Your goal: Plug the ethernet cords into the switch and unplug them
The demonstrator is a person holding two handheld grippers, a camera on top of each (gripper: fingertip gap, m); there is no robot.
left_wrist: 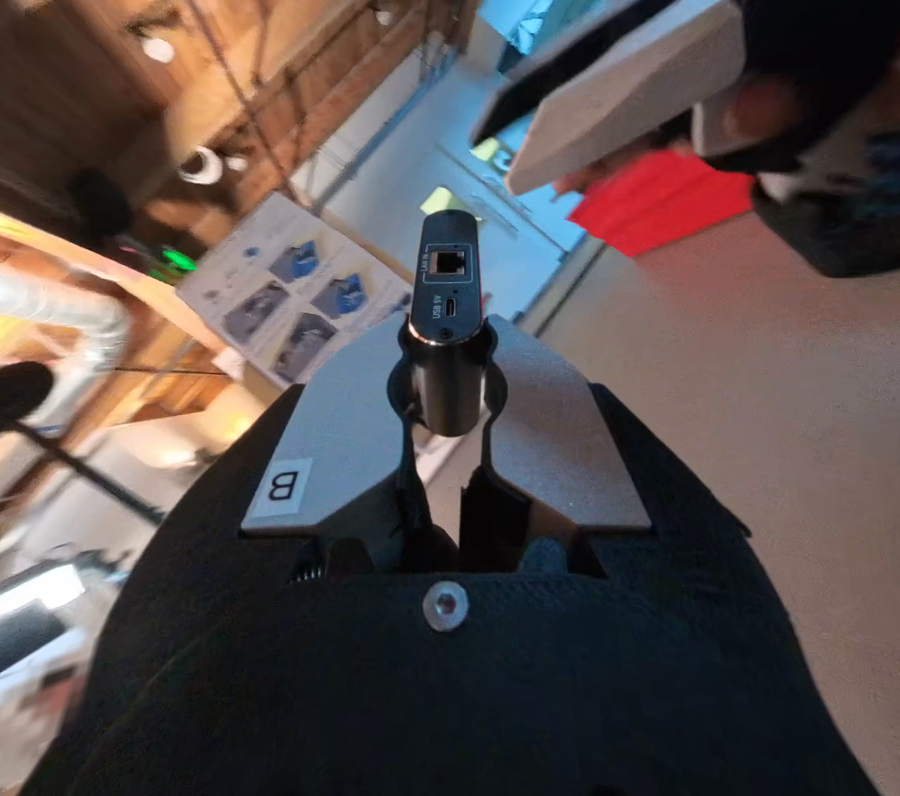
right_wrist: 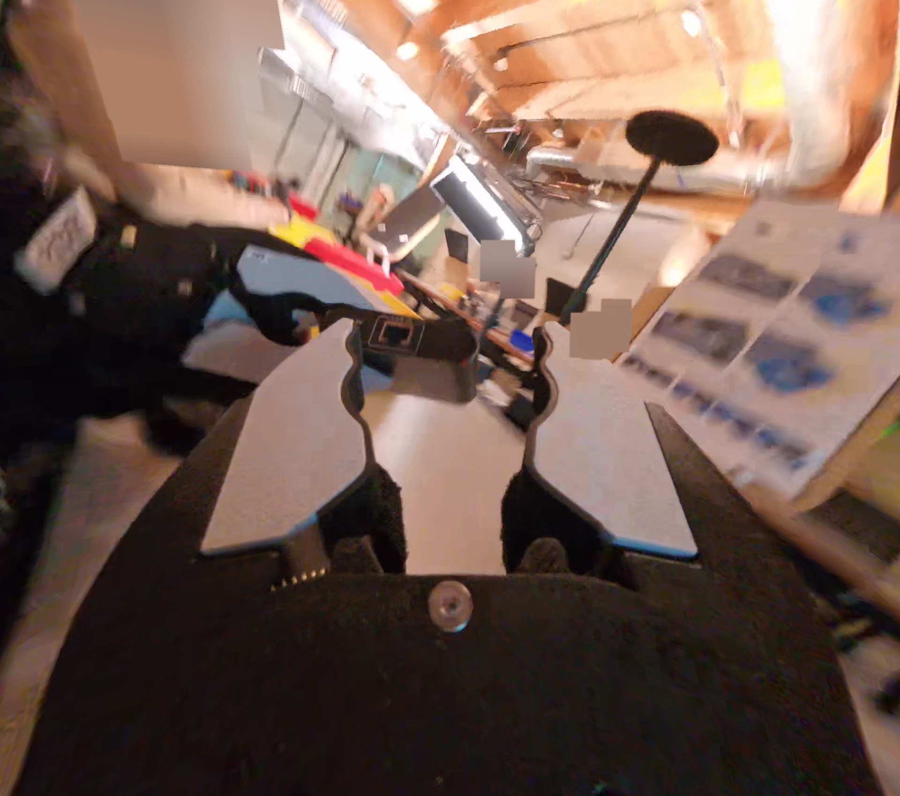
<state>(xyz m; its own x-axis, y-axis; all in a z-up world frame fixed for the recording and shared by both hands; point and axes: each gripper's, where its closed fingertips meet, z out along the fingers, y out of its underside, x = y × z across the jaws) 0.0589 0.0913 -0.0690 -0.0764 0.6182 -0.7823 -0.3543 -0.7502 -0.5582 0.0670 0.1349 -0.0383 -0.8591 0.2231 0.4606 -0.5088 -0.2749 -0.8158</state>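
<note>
2 grippers are lifted above the table (left_wrist: 730,383). The left gripper (left_wrist: 447,337) is clenched on the switch (left_wrist: 448,286), which stands upright with its empty network port toward the camera. The right gripper (right_wrist: 445,351) is released and holds nothing, near the switch (right_wrist: 419,339). No ethernet cord shows, so I judge one must be fetched first; keep the switch still, port facing right.

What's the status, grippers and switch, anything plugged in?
Left gripper shut on switch, held aloft. Right gripper open, empty. Ethernet port empty; no cord in view.
</note>
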